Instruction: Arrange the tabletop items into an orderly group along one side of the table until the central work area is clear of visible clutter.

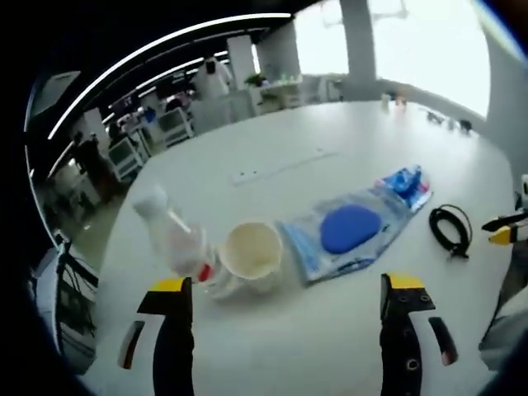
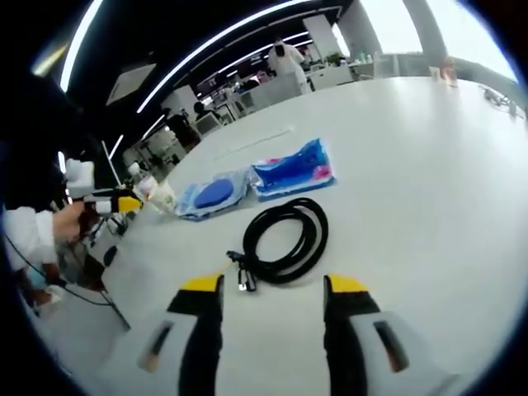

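Bright window glare, fisheye-warped edges

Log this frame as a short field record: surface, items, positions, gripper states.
surface: large white table
left gripper: open, empty, facing cup
right gripper: open, empty, just short of cable
cup: cream paper cup, on its side
bottle: clear plastic bottle, lying, touching cup
packet: clear bag with blue round pad, beside cup
pouch: blue printed pouch
cable: coiled black cable
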{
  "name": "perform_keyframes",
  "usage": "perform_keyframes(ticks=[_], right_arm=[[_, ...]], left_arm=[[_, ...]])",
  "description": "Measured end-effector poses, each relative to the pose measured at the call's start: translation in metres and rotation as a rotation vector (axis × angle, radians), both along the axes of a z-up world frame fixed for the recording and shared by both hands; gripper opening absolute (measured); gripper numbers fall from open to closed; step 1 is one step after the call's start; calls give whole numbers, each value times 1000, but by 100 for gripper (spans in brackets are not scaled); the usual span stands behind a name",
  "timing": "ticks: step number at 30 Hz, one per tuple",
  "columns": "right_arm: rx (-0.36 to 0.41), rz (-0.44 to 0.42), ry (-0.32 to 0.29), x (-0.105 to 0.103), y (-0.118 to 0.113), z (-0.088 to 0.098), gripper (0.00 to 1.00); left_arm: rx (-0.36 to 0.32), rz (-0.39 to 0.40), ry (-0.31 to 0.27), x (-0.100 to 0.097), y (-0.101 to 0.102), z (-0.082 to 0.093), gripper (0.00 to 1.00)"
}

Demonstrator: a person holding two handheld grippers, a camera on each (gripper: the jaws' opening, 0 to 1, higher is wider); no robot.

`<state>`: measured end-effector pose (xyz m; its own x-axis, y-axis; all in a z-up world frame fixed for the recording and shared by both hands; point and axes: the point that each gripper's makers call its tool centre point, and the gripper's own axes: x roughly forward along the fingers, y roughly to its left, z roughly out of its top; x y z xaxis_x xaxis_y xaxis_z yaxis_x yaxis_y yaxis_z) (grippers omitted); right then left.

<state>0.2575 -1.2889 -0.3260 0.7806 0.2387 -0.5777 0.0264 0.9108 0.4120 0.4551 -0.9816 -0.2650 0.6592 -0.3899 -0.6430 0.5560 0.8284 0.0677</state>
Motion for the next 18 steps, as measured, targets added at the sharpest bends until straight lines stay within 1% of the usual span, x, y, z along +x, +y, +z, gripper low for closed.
perform_keyframes(ticks=[4, 6, 7, 9, 11, 13, 18], right_arm=[[-14, -3, -4, -3, -4, 4, 47], [-17, -3, -8, -4, -6, 6, 47], [-22, -2, -9, -5, -7, 7, 47], [-25, -4, -12, -7, -7, 9, 47], [-28, -4, -12, -9, -7, 10, 48], [-31, -2, -11, -12, -6, 12, 48], [-43, 1, -8, -17, -4, 13, 48]], left_arm=[[-28, 25, -10, -8, 8, 4, 95], [-49, 37, -7, -14, 12, 6, 95], [-98, 54, -2, -17, 11, 8, 96], [-164, 92, 1, -22, 14, 12, 96], [-190, 111, -1, -29, 20, 13, 96], [-192, 114, -5, -35, 24, 12, 96], [-190, 114, 8, -55, 38, 6, 97]])
